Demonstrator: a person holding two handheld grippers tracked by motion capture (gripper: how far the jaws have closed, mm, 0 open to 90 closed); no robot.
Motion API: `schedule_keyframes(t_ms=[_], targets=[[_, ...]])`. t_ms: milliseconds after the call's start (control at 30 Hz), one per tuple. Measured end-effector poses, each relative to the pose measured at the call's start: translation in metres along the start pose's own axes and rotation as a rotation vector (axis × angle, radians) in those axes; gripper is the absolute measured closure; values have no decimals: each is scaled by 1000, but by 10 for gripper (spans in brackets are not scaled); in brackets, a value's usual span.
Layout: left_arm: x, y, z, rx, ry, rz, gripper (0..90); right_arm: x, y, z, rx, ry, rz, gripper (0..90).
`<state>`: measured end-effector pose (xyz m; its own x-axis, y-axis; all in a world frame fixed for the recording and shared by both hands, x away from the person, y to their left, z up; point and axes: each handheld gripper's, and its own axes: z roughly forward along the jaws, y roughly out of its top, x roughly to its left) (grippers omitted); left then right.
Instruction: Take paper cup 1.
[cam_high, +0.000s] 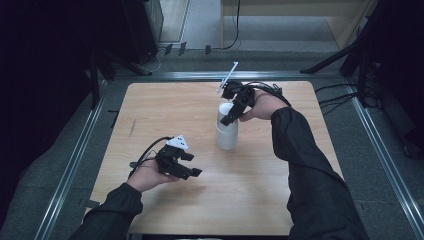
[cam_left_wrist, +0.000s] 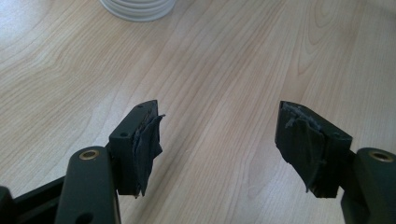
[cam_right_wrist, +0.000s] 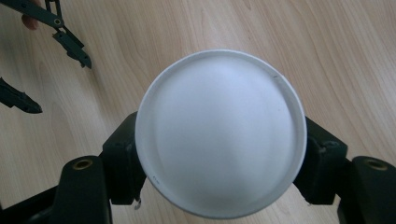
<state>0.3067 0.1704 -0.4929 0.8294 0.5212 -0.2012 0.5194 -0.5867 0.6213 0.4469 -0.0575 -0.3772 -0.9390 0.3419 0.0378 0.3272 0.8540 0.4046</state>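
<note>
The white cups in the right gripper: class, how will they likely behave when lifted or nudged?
The cups stand as a tall, narrow stack on the table, so a sideways nudge would probably tip them. They look thin and empty, so likely light. The right gripper has its fingers on opposite sides; a hard squeeze might dent them.

high view dim, dark edges | gripper views bright, sharp | soft shadows

Overhead view; two close gripper views

Dim room — grey floor (cam_high: 200, 20), pale wooden table (cam_high: 165, 110), dark stands (cam_high: 95, 75)
</note>
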Motion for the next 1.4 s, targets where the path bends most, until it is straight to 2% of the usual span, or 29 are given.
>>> schedule_keyframes(t_ms=[600,833,1300,1400], targets=[[0,0,0,7,4,8,306,2,3,-21,-12,-5,17,331],[1,-1,-1,1,0,2,305,6,9,-37,-13,-18,19,331],[2,-2,-1,-1,6,-9,301,21,21,-90,-37,-56,-19,333],[3,-3,-1,0,7,-13,301,26,23,-115,-63,-57,-12,335]])
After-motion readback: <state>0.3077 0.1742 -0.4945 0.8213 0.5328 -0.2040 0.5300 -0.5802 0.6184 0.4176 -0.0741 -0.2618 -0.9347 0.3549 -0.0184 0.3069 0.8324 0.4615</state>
